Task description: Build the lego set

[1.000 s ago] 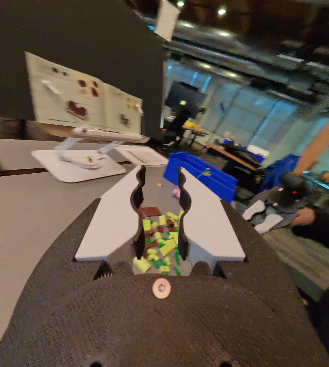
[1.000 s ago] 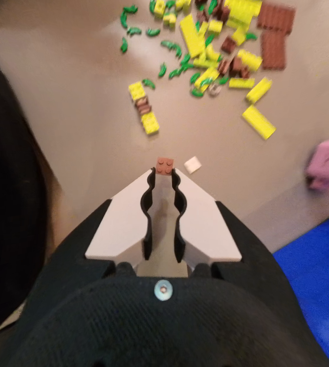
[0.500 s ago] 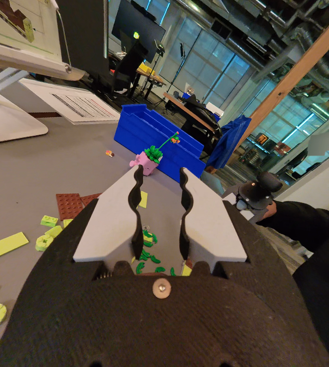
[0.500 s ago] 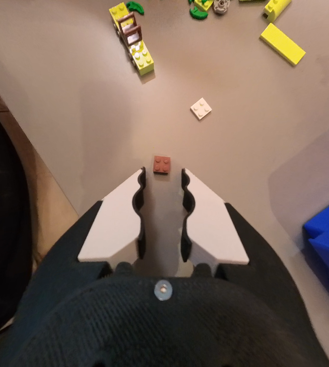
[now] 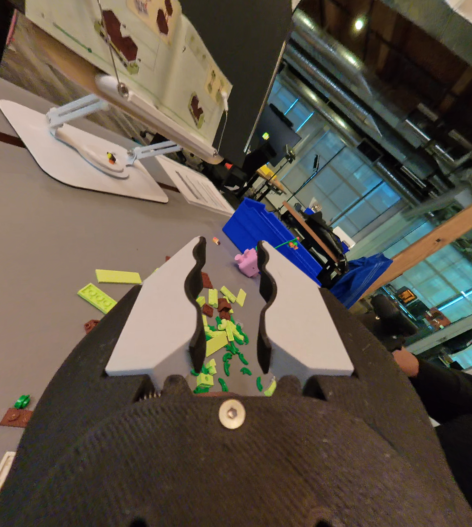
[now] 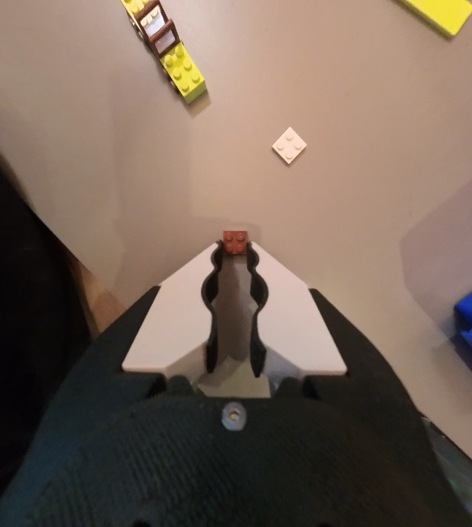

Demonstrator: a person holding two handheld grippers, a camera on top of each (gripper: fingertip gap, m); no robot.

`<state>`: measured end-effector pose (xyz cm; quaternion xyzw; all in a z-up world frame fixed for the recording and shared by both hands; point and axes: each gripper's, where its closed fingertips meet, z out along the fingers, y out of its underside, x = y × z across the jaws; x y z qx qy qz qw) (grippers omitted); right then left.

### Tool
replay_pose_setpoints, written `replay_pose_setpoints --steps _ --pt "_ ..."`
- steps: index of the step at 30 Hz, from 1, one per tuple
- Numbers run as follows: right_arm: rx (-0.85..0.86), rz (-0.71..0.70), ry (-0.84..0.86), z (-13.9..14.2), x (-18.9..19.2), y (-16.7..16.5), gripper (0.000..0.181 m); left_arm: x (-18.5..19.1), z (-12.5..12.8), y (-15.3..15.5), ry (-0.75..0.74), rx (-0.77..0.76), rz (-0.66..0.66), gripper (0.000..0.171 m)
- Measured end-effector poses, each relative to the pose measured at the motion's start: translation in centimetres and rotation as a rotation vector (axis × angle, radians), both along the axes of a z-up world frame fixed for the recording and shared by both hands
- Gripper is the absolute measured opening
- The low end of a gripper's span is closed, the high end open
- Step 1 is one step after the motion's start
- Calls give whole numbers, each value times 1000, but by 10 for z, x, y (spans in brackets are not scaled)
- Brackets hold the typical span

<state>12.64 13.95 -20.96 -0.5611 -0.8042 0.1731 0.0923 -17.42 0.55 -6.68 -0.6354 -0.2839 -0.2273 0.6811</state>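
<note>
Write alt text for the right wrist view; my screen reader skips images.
The right gripper pinches a small brown square four-stud Lego plate at its fingertips above a grey table. A white square plate lies beyond.

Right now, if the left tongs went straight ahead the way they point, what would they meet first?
Nothing is between the open left tongs. Straight on and downward lies the loose brick pile on the table; the pink model sits beyond it. Depth is unclear, so probably the pile first.
</note>
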Motion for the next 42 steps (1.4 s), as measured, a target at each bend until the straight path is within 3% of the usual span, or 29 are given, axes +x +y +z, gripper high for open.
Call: replay_pose_setpoints --steps 7,12,15,19,42 --pt "66 81 -20 5 -11 -2 14 4 4 -1 34 -16 -4 34" --pt "164 377 46 23 -43 -2 13 8 8 0 35 0 -20 35" --pt "181 566 40 17 -56 4 13 9 7 1 26 5 -30 35" --pt "142 684 -26 7 -64 13 13 7 6 -1 14 10 -24 35" --pt "16 781 -125 2 -68 9 13 4 0 1 20 -23 -17 36"
